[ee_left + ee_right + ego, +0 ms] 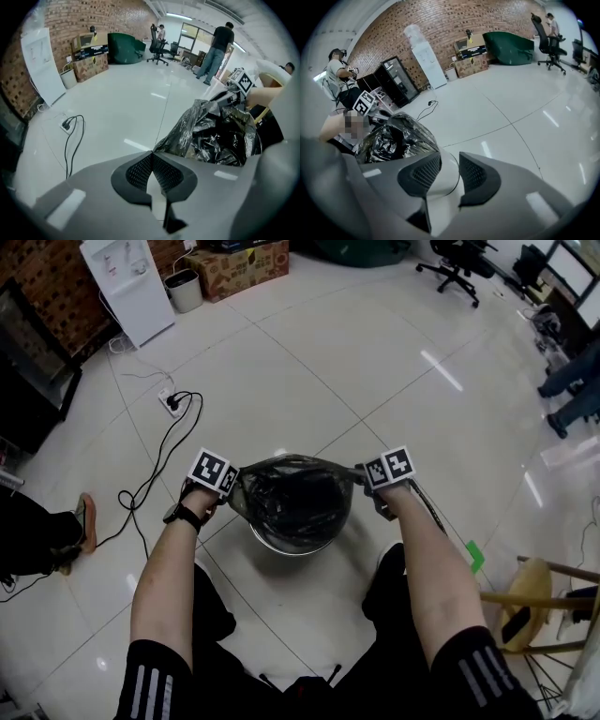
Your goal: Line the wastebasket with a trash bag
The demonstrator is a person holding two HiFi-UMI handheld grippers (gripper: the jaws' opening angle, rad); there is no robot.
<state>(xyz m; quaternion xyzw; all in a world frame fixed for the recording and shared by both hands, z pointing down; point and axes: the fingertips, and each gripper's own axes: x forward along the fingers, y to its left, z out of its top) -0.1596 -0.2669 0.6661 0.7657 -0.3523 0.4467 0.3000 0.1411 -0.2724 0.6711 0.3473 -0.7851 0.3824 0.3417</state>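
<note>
Currently | left hand-held gripper (152, 153) – we read its jaws together, nipping the trash bag (298, 498) at its edge | right hand-held gripper (450, 157) – jaws apart, the wastebasket (292, 542) rim between them | trash bag: black, crumpled, draped in and over the wastebasket's mouth | wastebasket: upright on the floor (375, 381), between both grippers

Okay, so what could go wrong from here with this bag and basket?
The left tool pinches only a thin edge of the trash bag; pulling harder may tear it or let it slip. The right tool has its jaws apart at the wastebasket rim, so the bag there looks unheld and could slide inward.
</note>
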